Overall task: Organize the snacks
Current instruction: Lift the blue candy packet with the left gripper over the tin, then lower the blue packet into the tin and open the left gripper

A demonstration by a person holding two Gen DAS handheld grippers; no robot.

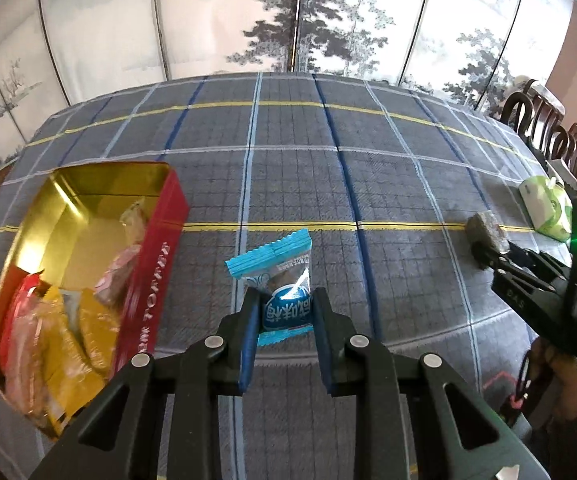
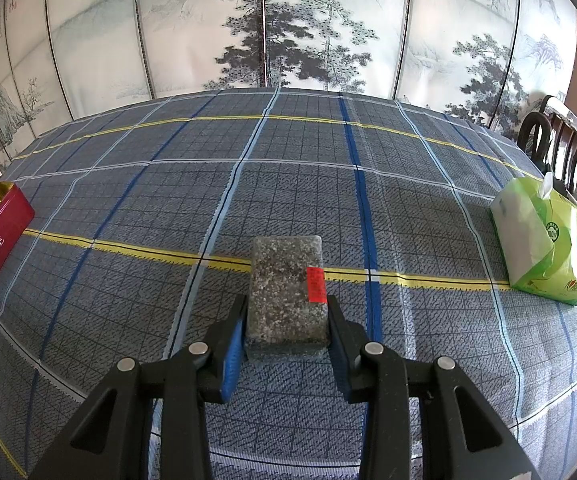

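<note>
Plaid tablecloth [image 2: 288, 184], painted screen [image 2: 288, 32] behind — left claw [image 1: 284, 314] clamps blue snack packet [image 1: 284, 280], right claw [image 2: 286, 320] grips speckled bar [image 2: 286, 292].

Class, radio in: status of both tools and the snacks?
Left tool shut on blue snack packet. Right tool shut on grey speckled bar. Red tin open, part-filled. Nothing blocking.

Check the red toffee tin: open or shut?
Open. The red toffee tin has no lid on, its gold inside is exposed, and wrapped snacks lie inside.

Both wrist views look steeply down, sharing the tablecloth [image 1: 288, 160]
</note>
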